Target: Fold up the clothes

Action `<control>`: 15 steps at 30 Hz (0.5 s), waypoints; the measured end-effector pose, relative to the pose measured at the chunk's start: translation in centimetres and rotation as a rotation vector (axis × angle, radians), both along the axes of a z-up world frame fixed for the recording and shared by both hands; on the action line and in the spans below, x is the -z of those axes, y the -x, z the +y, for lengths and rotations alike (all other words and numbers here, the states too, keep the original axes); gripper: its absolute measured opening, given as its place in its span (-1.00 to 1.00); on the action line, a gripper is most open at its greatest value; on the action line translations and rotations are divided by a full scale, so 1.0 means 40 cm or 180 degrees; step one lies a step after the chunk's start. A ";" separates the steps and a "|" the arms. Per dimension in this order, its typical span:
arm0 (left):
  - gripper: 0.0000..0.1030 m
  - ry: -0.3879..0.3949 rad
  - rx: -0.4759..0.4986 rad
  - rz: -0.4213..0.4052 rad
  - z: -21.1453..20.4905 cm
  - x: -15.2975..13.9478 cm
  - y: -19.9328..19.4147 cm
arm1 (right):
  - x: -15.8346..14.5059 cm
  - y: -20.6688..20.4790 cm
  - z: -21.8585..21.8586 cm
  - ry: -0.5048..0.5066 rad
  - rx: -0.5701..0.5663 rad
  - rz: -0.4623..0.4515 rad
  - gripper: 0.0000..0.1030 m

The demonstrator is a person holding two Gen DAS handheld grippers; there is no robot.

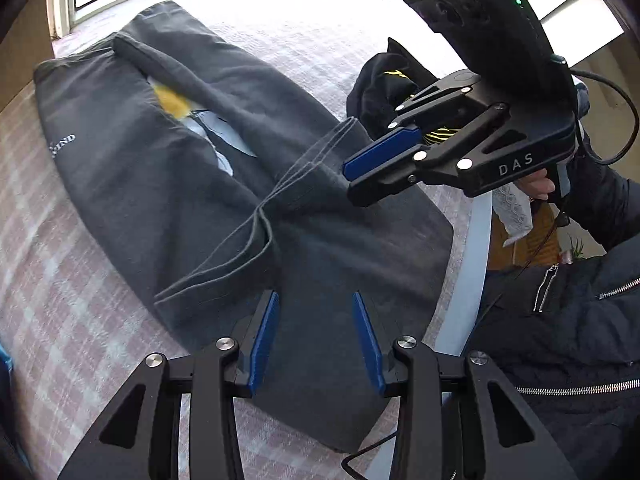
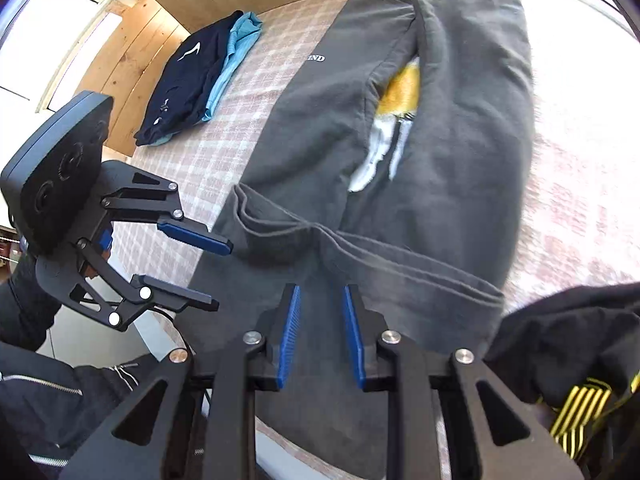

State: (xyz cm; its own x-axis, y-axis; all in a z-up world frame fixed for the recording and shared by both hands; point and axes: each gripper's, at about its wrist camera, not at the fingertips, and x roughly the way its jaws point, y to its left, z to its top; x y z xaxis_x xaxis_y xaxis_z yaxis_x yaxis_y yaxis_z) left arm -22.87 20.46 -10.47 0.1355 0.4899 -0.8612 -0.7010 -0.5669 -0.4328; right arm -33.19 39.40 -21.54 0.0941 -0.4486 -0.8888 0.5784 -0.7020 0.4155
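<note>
A dark grey sweatshirt (image 1: pixel 168 184) (image 2: pixel 460 168) lies flat on a checked bedcover (image 1: pixel 68 312). Its sides are folded inward, and a yellow and white print (image 2: pixel 400 96) shows in the gap. Sleeve hems (image 1: pixel 256 216) cross its middle. My left gripper (image 1: pixel 315 296) (image 2: pixel 222 276) hangs just above the garment's near end, open, its blue pads (image 1: pixel 262 344) apart with nothing pinched. My right gripper (image 2: pixel 321 289) (image 1: pixel 349 184) hovers over the same end from the other side, also open with a narrower gap and only cloth below.
A folded navy garment (image 2: pixel 184 84) on a light blue one (image 2: pixel 240 44) sits on the bed's far side by a wooden wall (image 2: pixel 132 52). A black garment with yellow stripes (image 2: pixel 568 348) (image 1: pixel 380 80) lies bunched beside the sweatshirt. A person's dark jacket (image 1: pixel 560 328) stands at the bed edge (image 1: pixel 476 248).
</note>
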 end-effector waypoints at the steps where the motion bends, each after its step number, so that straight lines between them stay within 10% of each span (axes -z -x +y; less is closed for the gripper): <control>1: -0.24 0.0180 -0.0111 0.0019 0.000 0.026 0.014 | 0.017 -0.004 0.008 -0.0160 -0.0023 0.0055 -0.56; 3: -0.57 0.0352 -0.0399 0.0002 -0.043 0.048 0.041 | 0.052 -0.013 0.023 -0.0479 -0.0069 0.0165 -0.56; 7: -0.56 0.0423 -0.0796 0.0026 -0.121 0.031 0.057 | 0.040 -0.005 0.068 -0.0504 0.0066 0.0307 -0.57; 12: -0.44 0.0155 -0.0658 0.0359 -0.081 -0.038 0.040 | -0.019 -0.002 0.061 -0.0445 0.0235 0.0696 -0.93; 15: -0.44 0.0435 -0.0535 0.0416 -0.042 0.015 0.042 | 0.022 -0.006 0.021 -0.0566 -0.0019 0.0697 -0.93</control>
State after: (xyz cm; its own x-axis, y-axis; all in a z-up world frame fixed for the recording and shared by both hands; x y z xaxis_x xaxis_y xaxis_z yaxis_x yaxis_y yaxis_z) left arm -24.57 18.79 -11.06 -0.0549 0.3741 -0.9258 -0.6370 -0.7271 -0.2560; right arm -32.95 40.24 -22.42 -0.1068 -0.2836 -0.9530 0.6452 -0.7490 0.1506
